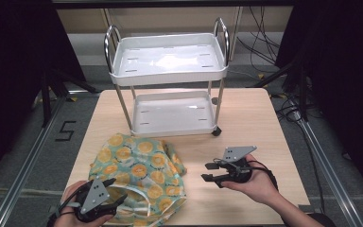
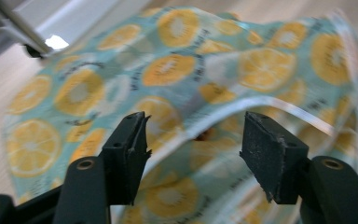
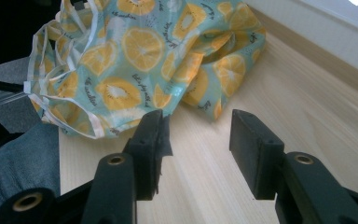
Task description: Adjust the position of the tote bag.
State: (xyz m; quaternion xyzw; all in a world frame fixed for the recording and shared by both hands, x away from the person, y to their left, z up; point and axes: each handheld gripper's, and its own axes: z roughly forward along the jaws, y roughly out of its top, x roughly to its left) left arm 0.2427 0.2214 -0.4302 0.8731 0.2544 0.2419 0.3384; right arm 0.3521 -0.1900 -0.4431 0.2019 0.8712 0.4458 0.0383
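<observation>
A teal cloth bag (image 1: 139, 165) printed with orange slices lies crumpled on the near left of the wooden table (image 1: 250, 123). My left gripper (image 1: 117, 190) is at the bag's near edge, jaws apart. In the left gripper view the bag's (image 2: 177, 70) white-trimmed rim runs across the gap of this gripper (image 2: 193, 140), and neither pad presses on it. My right gripper (image 1: 206, 171) hovers over bare wood to the right of the bag, pointing left at it. In the right gripper view it (image 3: 198, 135) stands open and empty, with the bag (image 3: 135, 51) a short way ahead.
A white two-tier cart (image 1: 170, 71) with chrome handles stands at the table's far middle, its lower tray (image 1: 172, 113) close behind the bag. A caster (image 1: 216, 131) sits near the bag's far right. Cables lie on the floor at the back right.
</observation>
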